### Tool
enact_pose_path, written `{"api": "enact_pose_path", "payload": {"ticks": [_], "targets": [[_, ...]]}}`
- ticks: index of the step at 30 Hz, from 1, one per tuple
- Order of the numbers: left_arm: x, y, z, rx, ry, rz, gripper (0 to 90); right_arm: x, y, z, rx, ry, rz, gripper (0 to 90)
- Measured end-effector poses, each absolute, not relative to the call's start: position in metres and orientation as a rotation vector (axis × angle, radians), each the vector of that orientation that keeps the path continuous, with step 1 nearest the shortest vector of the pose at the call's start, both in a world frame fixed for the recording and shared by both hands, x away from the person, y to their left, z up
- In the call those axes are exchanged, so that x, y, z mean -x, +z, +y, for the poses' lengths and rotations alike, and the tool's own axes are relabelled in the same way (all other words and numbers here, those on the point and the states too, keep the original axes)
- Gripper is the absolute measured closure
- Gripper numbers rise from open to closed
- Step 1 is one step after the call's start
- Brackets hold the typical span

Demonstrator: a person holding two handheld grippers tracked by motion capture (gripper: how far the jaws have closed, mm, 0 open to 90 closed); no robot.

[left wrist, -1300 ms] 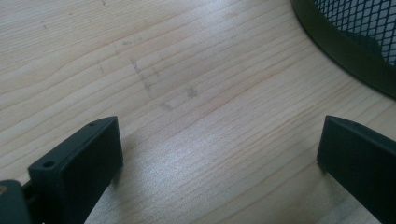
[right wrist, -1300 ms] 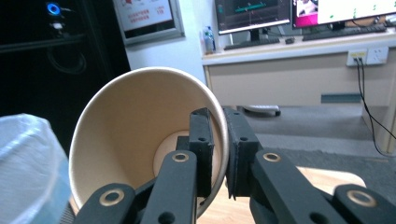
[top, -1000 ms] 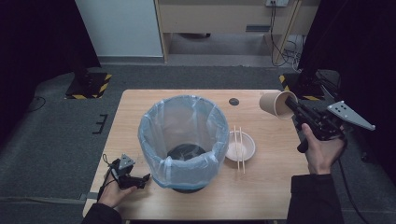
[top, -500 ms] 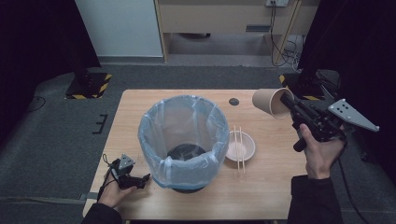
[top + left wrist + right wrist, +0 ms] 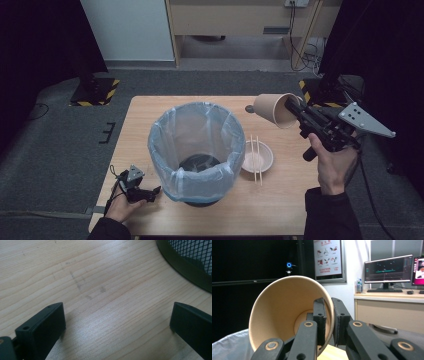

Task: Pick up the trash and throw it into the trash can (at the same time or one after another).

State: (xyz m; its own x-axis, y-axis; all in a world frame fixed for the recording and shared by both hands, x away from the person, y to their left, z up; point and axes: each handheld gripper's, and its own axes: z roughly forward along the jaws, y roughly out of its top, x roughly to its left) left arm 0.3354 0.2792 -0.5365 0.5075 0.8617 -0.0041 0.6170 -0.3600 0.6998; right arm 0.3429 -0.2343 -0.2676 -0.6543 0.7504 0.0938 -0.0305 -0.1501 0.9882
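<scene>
The right gripper (image 5: 294,106) is held raised above the table's right side, its body gripped from below by the right hand (image 5: 332,165), with the forearm entering from the bottom edge. Its jaws are pointed up and to the left and are clamped nearly together, one jaw inside and one outside a thin wall. The left gripper (image 5: 152,192) is laid low at the near left corner, cupped by the left hand (image 5: 121,206). Its jaws are spread wide apart with nothing between them.
</scene>
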Motion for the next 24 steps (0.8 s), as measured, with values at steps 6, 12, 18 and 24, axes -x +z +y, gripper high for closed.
{"api": "enact_pose_path", "payload": {"ticks": [6, 12, 18, 24], "targets": [[-0.335, -0.537, 0.279, -2.102, 0.486, 1.204, 0.0, -0.345, -0.26, -0.217, -0.787, 1.88, 1.597, 83.3], [-0.335, -0.536, 0.279, -2.103, 0.488, 1.204, 0.0, -0.351, -0.256, -0.193, -0.759, 1.899, 1.64, 83.2], [-0.335, -0.537, 0.279, -2.102, 0.486, 1.204, 0.0, -0.357, -0.258, -0.168, -0.734, 1.902, 1.699, 83.2], [-0.335, -0.537, 0.279, -2.102, 0.486, 1.204, 0.0, -0.363, -0.261, -0.144, -0.713, 1.885, 1.772, 83.1]]}}
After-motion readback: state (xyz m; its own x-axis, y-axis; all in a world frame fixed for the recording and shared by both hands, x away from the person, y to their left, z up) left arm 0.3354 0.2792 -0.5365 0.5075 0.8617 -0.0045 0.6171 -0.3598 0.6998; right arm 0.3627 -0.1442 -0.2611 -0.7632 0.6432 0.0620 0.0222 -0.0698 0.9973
